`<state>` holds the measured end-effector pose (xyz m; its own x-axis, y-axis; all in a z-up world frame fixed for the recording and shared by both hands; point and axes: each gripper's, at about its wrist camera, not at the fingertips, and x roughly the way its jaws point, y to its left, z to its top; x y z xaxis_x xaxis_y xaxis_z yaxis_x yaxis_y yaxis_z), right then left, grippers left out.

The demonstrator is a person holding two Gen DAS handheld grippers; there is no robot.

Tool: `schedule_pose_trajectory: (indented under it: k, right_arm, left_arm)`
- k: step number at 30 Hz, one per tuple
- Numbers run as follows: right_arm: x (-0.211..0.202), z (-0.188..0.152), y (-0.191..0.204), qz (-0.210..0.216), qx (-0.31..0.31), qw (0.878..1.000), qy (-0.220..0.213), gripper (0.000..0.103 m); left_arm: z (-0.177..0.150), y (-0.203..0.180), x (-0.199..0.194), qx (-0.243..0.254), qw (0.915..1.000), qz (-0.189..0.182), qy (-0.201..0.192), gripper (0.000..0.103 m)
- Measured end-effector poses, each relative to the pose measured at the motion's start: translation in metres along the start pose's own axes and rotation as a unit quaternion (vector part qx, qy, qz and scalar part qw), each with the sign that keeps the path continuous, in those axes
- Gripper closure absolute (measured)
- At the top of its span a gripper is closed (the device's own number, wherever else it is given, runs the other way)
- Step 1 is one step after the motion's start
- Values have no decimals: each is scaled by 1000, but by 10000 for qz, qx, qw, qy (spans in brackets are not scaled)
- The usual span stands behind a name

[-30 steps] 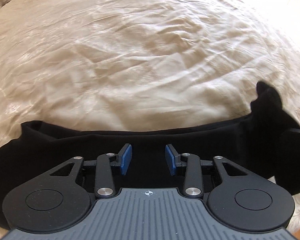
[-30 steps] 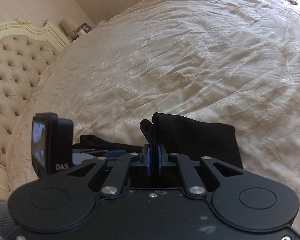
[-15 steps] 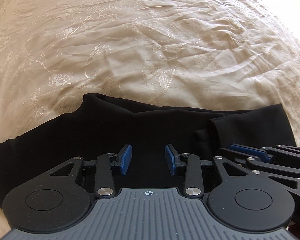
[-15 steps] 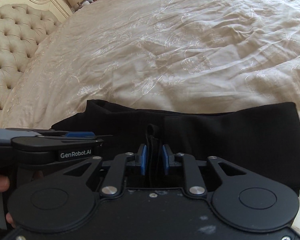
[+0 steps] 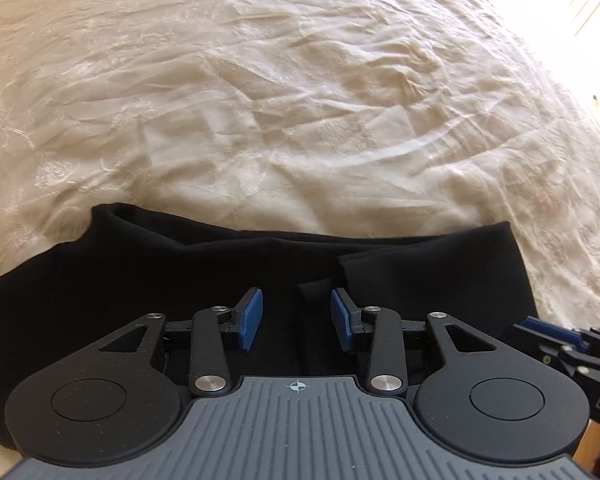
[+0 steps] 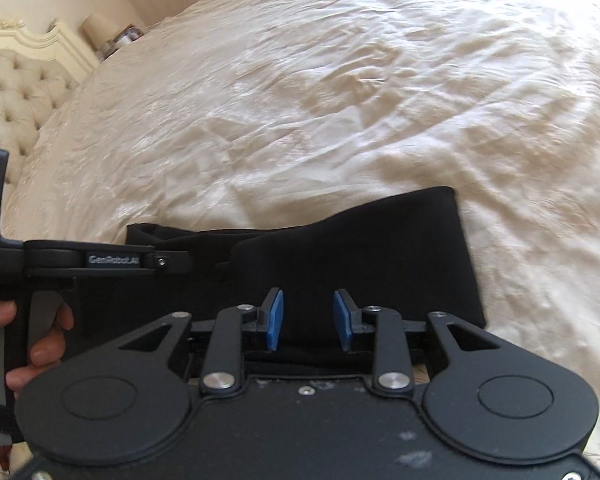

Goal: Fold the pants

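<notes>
Pants lay crosswise, right under both grippers

The black pants (image 5: pixel 400 264) sat folded on the bed (image 5: pixel 300 100), long axis running 9 to 3 o'clock just ahead of the tools. The right gripper (image 6: pixel 308 320) had just been opening, jaws spread with nothing pinched; the left gripper (image 5: pixel 296 318) was spread and empty too. Looked like the right one was nearer the 3 o'clock end, so it'd likely lead the next fold.

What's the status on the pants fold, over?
Left gripper open, empty. Right gripper jaws just opening, nothing pinched. Black pants folded over, flat on the bedspread. Nothing in the way.
</notes>
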<state>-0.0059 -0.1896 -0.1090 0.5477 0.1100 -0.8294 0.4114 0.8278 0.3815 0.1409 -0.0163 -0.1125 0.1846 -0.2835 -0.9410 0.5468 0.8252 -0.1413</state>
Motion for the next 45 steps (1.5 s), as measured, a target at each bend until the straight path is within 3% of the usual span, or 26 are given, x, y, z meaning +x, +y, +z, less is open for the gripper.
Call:
schedule_pose_trajectory:
  k: [6,11,12,13,15,20,26,29,32,38,41,45]
  right_arm:
    - [-12,5,-38,-221,261,9994,-67,71]
    - [-19,6,-50,-174,343,9992,-142,71]
    - [-21,5,-54,-177,376,9990,-138,71]
    - [-22,3,-57,-194,412,9989,-129,71]
    - [-23,1,-64,-260,480,9984,-125,71]
    - [-31,1,-83,-380,642,9970,-222,71]
    - [-14,12,-76,-92,169,9996,-200,71]
    - [9,13,-62,-12,-237,9997,57,71]
    - [39,5,-59,-185,-424,9973,569,72]
    - [35,7,-57,-346,-451,9959,703,72]
    - [23,16,-48,-239,-651,9967,433,71]
    - [27,31,-23,120,-1023,9942,315,71]
  left_arm:
    - [-7,-20,34,-241,9973,-152,676,65]
    - [-10,-36,47,-97,9968,98,789,57]
    - [-10,-39,47,-44,9973,44,733,63]
    - [-10,-42,45,-26,9975,-56,706,83]
    - [-11,-43,34,-134,9979,-104,623,92]
    - [-24,-36,-12,-8,9998,41,176,92]
    - [-34,-20,2,-241,9983,71,518,92]
    - [-35,-23,19,-180,9979,191,598,91]
    - [-36,-23,28,-166,9969,356,676,83]
    - [-41,1,-2,-715,9949,593,396,81]
    - [-50,21,-18,-1097,9882,1023,293,81]
    - [-68,49,-35,-1738,9761,1268,319,81]
